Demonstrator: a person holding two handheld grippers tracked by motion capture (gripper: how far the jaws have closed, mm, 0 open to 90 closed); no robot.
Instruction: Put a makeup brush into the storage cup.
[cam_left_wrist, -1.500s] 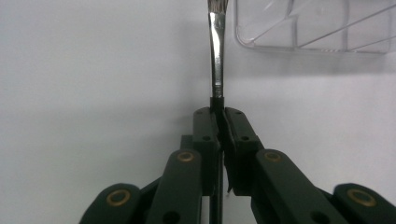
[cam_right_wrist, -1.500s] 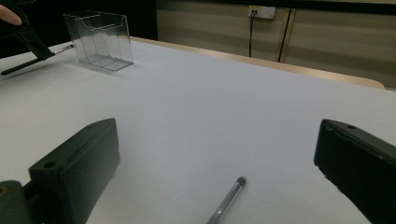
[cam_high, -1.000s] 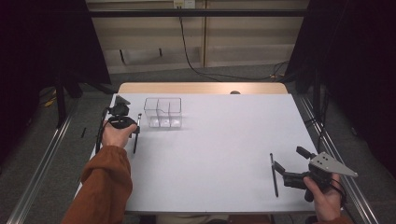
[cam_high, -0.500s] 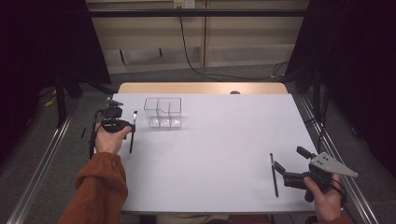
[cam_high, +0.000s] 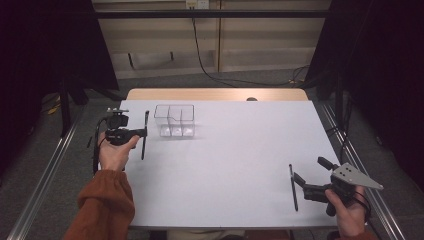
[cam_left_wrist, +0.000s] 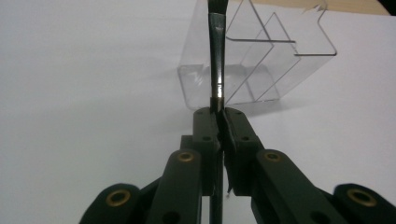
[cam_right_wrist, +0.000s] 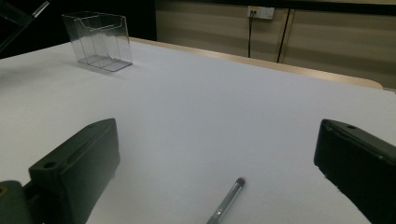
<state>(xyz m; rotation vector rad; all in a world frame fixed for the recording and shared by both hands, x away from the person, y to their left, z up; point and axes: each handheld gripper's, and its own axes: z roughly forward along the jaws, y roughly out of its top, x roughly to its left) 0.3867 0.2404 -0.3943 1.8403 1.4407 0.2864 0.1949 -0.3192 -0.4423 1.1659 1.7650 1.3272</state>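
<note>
Since a second ago the left tongs (cam_high: 143, 133) have drifted toward the counter's left edge, carrying a thin dark brush (cam_high: 145, 134) clamped between shut jaws. Its long axis runs roughly parallel to that left edge, just beside the clear divided holder (cam_high: 174, 120) near the far-left corner, so the left hand is nearer it. Right tongs (cam_high: 296, 181) stand wide over a second brush (cam_high: 293, 187) lying near the near-right corner.
</note>
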